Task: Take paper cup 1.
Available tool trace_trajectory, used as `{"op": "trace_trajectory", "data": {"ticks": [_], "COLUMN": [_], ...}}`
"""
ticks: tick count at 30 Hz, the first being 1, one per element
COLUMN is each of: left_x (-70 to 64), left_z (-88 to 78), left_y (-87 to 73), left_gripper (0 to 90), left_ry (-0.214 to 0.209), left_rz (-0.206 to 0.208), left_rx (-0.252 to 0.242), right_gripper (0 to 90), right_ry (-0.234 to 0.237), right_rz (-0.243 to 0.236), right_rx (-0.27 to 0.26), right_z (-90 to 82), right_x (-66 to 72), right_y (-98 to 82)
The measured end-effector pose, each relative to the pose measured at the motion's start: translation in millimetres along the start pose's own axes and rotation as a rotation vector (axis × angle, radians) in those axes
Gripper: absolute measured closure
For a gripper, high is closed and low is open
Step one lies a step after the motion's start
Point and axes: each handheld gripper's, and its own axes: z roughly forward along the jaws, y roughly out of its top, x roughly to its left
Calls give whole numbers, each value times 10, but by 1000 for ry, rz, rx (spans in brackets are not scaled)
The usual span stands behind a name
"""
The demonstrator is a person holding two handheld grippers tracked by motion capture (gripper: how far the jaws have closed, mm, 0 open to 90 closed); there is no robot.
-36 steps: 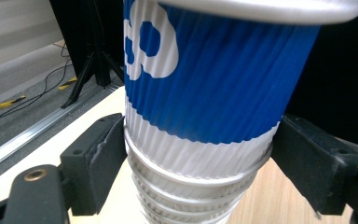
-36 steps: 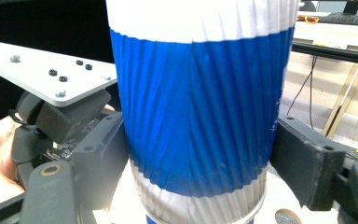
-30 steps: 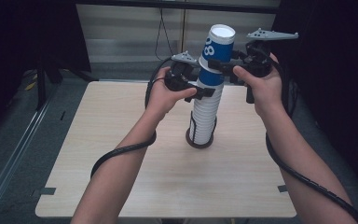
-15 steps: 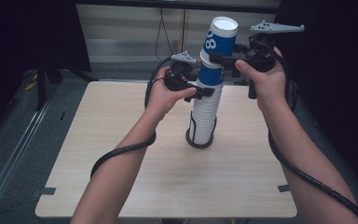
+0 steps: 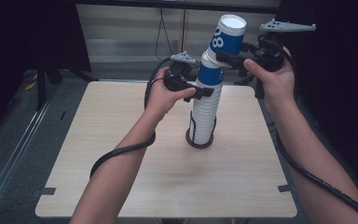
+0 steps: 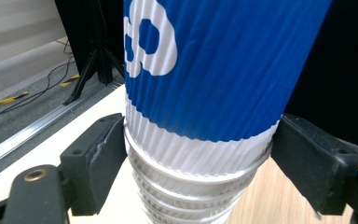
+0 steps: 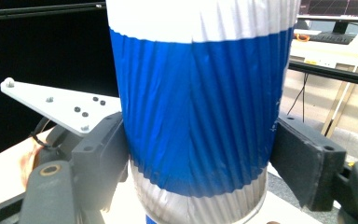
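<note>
A tall stack of upside-down ribbed paper cups (image 5: 204,116) stands in a black ring base (image 5: 200,142) on the wooden table (image 5: 121,168). My left gripper (image 5: 208,90) is shut on the stack just below its blue-banded uppermost cup (image 5: 212,74); in the left gripper view both pads (image 6: 98,154) press that cup's white rim band (image 6: 196,156). My right gripper (image 5: 226,57) is shut on the top cup (image 5: 227,37), blue with a white "8", which sits raised and tilted above the stack. In the right gripper view that cup (image 7: 196,116) stands between both jaws.
The table's far edge lies just behind the stack. A dark stand with splayed legs (image 5: 51,70) and a floor rail (image 5: 14,158) are at the left. Cables (image 5: 161,32) hang at the back wall. Both gripper cables trail along the forearms.
The right gripper has lifted the top cup up and a little to the right, and the cup now tilts off the stack. The left gripper has held still on the stack.
</note>
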Motion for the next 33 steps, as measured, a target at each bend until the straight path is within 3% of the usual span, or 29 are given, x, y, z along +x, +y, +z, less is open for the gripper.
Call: {"op": "trace_trajectory", "data": {"ticks": [18,33], "left_x": [-45,-44], "left_z": [-17,-151], "left_y": [-5,-104], "left_gripper": [185,159], "left_ry": [-4,-17], "left_rz": [22,3], "left_rx": [20,34], "right_gripper": [224,224], "right_ry": [-37,-38], "right_rz": [-1,1], "right_rx": [-16,14], "right_z": [-436,-701], "right_x": [-160,-257], "right_y": [-117,-442]}}
